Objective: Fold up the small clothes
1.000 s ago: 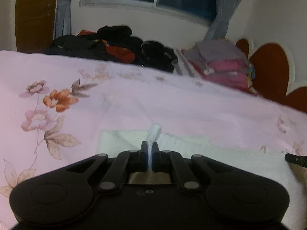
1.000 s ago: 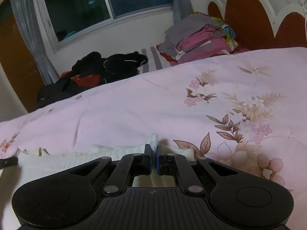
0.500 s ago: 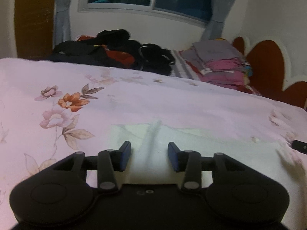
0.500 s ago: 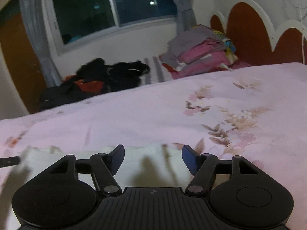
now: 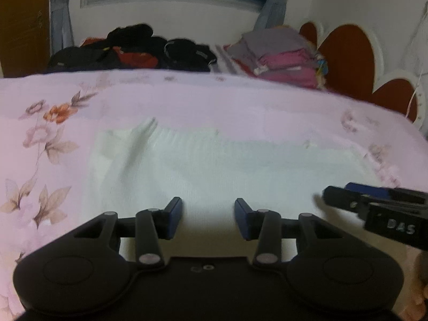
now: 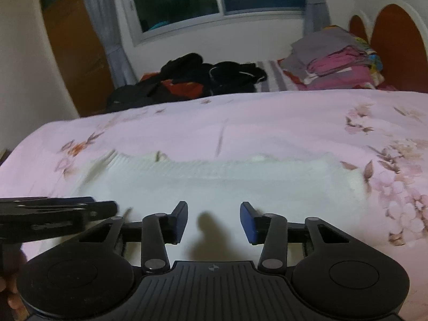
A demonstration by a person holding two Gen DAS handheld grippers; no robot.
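Observation:
A white ribbed garment (image 5: 227,165) lies spread flat on the pink flowered bedspread (image 5: 187,99). My left gripper (image 5: 208,206) hovers open over its near part, with only cloth lying below the blue pads. In the right wrist view the same garment (image 6: 214,182) stretches across the bed. My right gripper (image 6: 214,208) stands over it, its jaws closing with nothing between them. Each gripper shows in the other's view: the right gripper (image 5: 334,191) at the right edge, the left gripper (image 6: 104,202) at the left edge.
A heap of dark and red clothes (image 5: 133,50) and a folded grey and pink stack (image 5: 281,53) lie at the far side of the bed. A brown scalloped headboard (image 5: 345,53) rises at the right. A hand (image 6: 10,289) shows at the lower left.
Both grippers were shut on the garment's raised edge. They have opened, let it go and drawn back, and the garment now lies flat.

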